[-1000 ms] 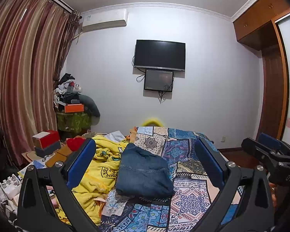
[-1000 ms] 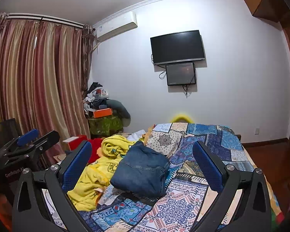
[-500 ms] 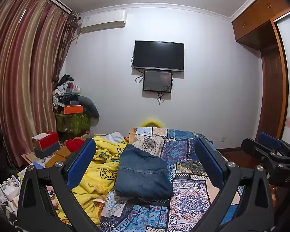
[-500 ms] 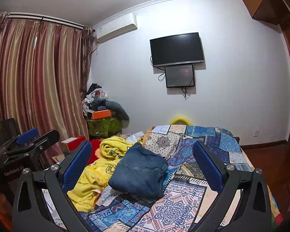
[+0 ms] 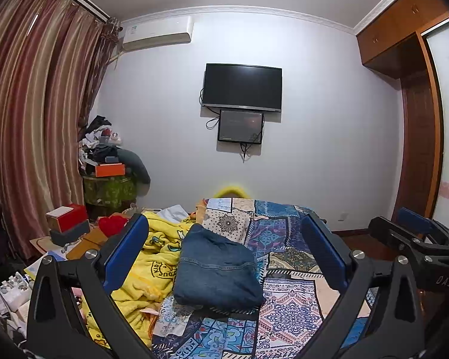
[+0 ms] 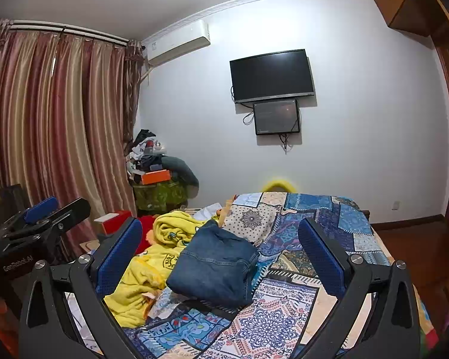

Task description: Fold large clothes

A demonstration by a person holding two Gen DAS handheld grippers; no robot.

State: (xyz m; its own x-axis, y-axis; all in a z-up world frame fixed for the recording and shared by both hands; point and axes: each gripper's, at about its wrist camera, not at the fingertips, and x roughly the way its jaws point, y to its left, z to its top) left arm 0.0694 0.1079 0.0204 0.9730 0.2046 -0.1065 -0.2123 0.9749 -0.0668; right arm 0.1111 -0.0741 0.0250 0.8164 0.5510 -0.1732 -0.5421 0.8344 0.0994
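Bright overhead ceiling light, sharp focus, strong fisheye edge bending.

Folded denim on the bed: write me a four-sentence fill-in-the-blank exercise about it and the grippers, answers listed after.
1. The folded denim garment lies on the patchwork ____.
2. The crumpled blanket to the left of the denim is ____ in colour.
3. The left gripper and right gripper both have jaws that stand ____.
4. Neither gripper is ____ the denim.

Missing words: bedspread; yellow; open; touching
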